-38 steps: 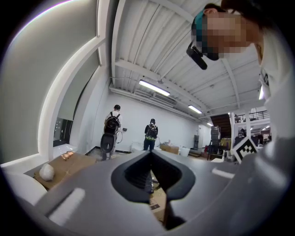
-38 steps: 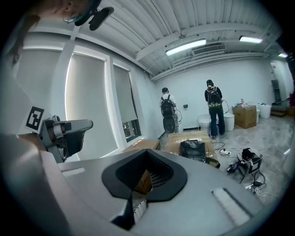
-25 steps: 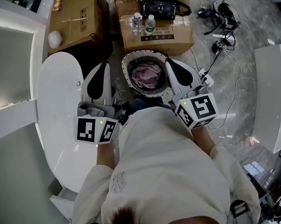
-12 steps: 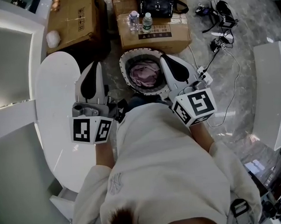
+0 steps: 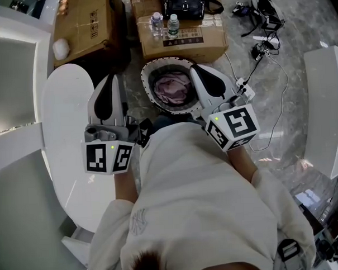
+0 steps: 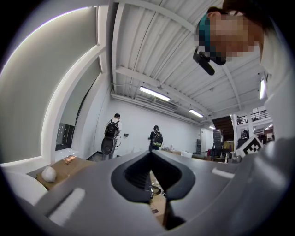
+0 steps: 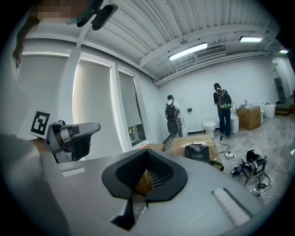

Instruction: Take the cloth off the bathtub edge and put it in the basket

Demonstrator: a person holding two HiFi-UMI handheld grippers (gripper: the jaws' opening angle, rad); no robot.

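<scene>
Cloth (image 5: 174,86): pink, crumpled, inside basket (image 5: 171,60), upper centre of head view, between the two gripper tips. Left gripper (image 5: 112,81): above right edge of white bathtub (image 5: 68,125), fingers (image 6: 133,175) clenched together, empty. Right gripper (image 5: 195,72): over basket's right rim, fingers (image 7: 161,177) clenched, empty. Cardboard boxes (image 5: 181,41) beyond basket, top of frame.

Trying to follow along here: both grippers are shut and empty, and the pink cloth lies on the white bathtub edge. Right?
Not quite. The head view shows the pink cloth lying inside the basket, not on the bathtub edge. The rest holds: the left gripper and right gripper are both shut and empty.
</scene>
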